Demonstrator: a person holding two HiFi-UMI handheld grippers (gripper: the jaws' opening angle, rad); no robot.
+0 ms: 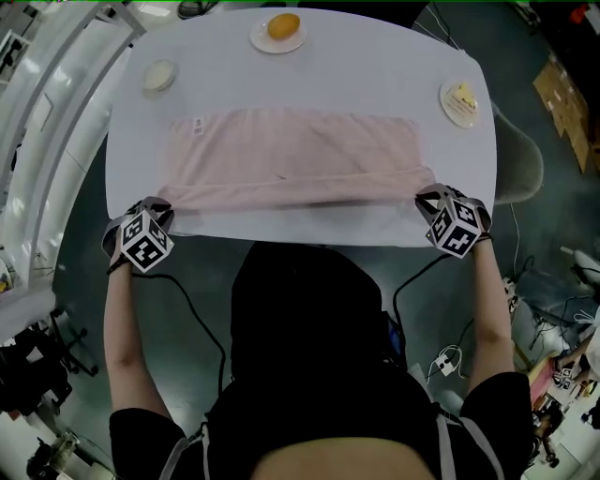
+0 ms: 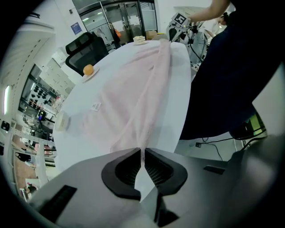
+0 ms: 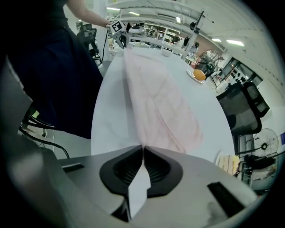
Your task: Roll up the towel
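A pale pink towel (image 1: 291, 150) lies spread flat across the white table (image 1: 309, 66), with its near long edge lifted into a ridge. My left gripper (image 1: 161, 208) is shut on the towel's near left corner at the table's front edge. My right gripper (image 1: 428, 195) is shut on the near right corner. In the left gripper view the towel (image 2: 133, 93) runs straight into the shut left gripper (image 2: 143, 153). In the right gripper view the towel (image 3: 160, 98) narrows into the shut right gripper (image 3: 143, 151) the same way. Each view shows the towel stretched away toward the other gripper.
A plate with an orange (image 1: 283, 25) stands at the table's far edge, a small white bowl (image 1: 159, 75) at the far left, and a plate with a cake slice (image 1: 460, 101) at the right edge. A black office chair (image 2: 87, 46) stands beyond the table. Cables lie on the floor.
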